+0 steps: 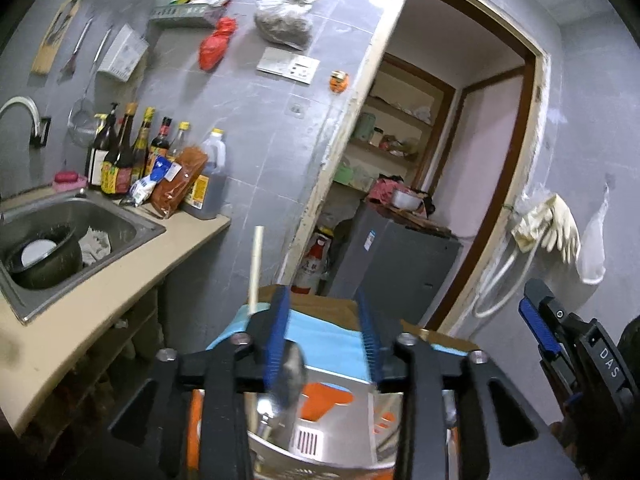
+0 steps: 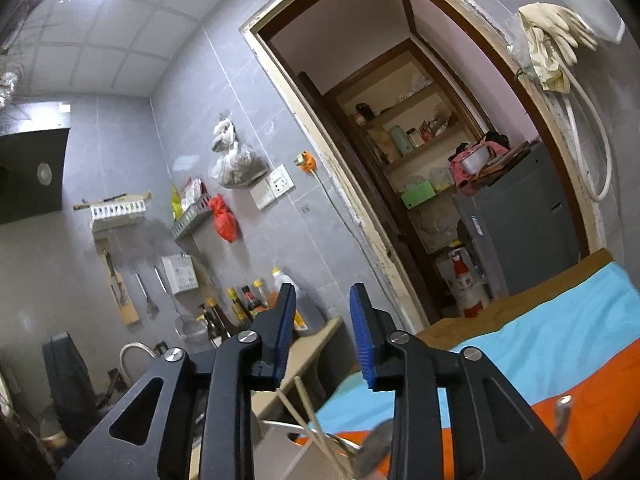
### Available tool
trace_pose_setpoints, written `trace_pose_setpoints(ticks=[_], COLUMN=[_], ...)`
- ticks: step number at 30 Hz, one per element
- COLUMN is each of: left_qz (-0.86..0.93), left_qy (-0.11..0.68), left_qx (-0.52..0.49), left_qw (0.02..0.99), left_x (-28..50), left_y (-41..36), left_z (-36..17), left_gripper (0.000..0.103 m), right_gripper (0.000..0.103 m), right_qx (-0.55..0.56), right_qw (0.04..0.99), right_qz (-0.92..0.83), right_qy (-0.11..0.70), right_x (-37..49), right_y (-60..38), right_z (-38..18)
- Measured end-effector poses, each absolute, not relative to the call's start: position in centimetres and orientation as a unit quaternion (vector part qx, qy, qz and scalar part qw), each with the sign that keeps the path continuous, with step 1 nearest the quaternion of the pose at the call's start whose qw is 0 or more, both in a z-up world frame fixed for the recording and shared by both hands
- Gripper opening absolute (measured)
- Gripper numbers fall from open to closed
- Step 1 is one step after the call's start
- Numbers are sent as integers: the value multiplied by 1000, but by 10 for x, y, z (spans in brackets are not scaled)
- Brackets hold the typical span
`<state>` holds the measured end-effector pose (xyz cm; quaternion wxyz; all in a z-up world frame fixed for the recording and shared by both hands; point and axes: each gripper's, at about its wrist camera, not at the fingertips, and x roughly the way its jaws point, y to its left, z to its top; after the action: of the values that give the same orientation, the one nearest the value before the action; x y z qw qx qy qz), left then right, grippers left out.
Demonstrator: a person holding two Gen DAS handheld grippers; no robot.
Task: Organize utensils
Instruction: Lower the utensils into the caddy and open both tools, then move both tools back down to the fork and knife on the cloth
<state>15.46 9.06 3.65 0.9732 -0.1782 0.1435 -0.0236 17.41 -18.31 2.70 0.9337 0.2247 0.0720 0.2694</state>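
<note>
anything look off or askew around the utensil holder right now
Mostly tidy. The chopsticks lean crossed at different angles in the metal utensil holder instead of standing together. A spoon stands in it between the open left claw pads, untouched. The door frame paint is chipped.

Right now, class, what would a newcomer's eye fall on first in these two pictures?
The left gripper fills the foreground, jaws apart over a steel holder with a spoon and a chopstick standing in it. The holder sits on a blue and orange cloth. Left of it, a sink holds a dark pot, with sauce bottles behind.
</note>
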Motion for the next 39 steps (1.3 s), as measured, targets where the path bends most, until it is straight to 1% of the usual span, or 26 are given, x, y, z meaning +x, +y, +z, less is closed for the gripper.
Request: trace_pose_setpoints(ticks=[1, 2, 3, 5, 6, 8, 9, 10, 11, 13, 14, 16, 20, 24, 30, 33, 39], left_qz=[-27, -29, -30, -33, -33, -34, -33, -31, -30, -30, -29, -30, -43, -60, -77, -78, -62], left_qy=[146, 149, 155, 160, 161, 159, 155, 151, 147, 140, 139, 138, 149, 179, 239, 279, 330], left_qx=[-175, -174, -170, -165, -159, -154, -151, -146, -140, -127, -121, -106, -89, -82, -87, -85, -55], left_qw=[973, 973, 973, 973, 974, 975, 976, 977, 979, 981, 982, 984, 984, 979, 964, 953, 940], left_x=[152, 151, 150, 147, 145, 139, 135, 132, 130, 124, 123, 118, 114, 110, 112, 117, 134], left_y=[84, 79, 72, 60, 56, 41, 34, 28, 22, 8, 3, -12, -35, -54, -82, -97, -115], left_z=[41, 43, 46, 49, 51, 55, 57, 59, 61, 65, 66, 67, 61, 42, 0, -23, -53], left_gripper=[41, 47, 50, 59, 61, 76, 80, 84, 90, 94, 95, 95, 95, 95, 95, 95, 95], right_gripper=[37, 39, 42, 52, 59, 65, 70, 74, 81, 88, 90, 102, 103, 103, 103, 103, 103], right_qx=[219, 214, 211, 201, 196, 185, 178, 172, 166, 155, 149, 139, 114, 98, 88, 94, 79], right_qw=[935, 936, 937, 940, 942, 944, 946, 947, 948, 952, 955, 958, 963, 963, 956, 945, 933], right_qz=[267, 265, 263, 259, 257, 255, 255, 254, 251, 242, 235, 226, 213, 204, 203, 211, 218], right_qy=[79, 83, 87, 91, 92, 95, 96, 98, 101, 104, 105, 109, 121, 149, 195, 232, 274], right_x=[173, 172, 170, 167, 165, 161, 158, 157, 155, 150, 148, 144, 138, 143, 160, 173, 187], right_y=[-189, -194, -199, -210, -215, -226, -231, -236, -241, -252, -258, -268, -291, -313, -335, -344, -347], right_z=[29, 31, 32, 35, 37, 41, 43, 44, 44, 44, 44, 43, 35, 20, -14, -35, -61])
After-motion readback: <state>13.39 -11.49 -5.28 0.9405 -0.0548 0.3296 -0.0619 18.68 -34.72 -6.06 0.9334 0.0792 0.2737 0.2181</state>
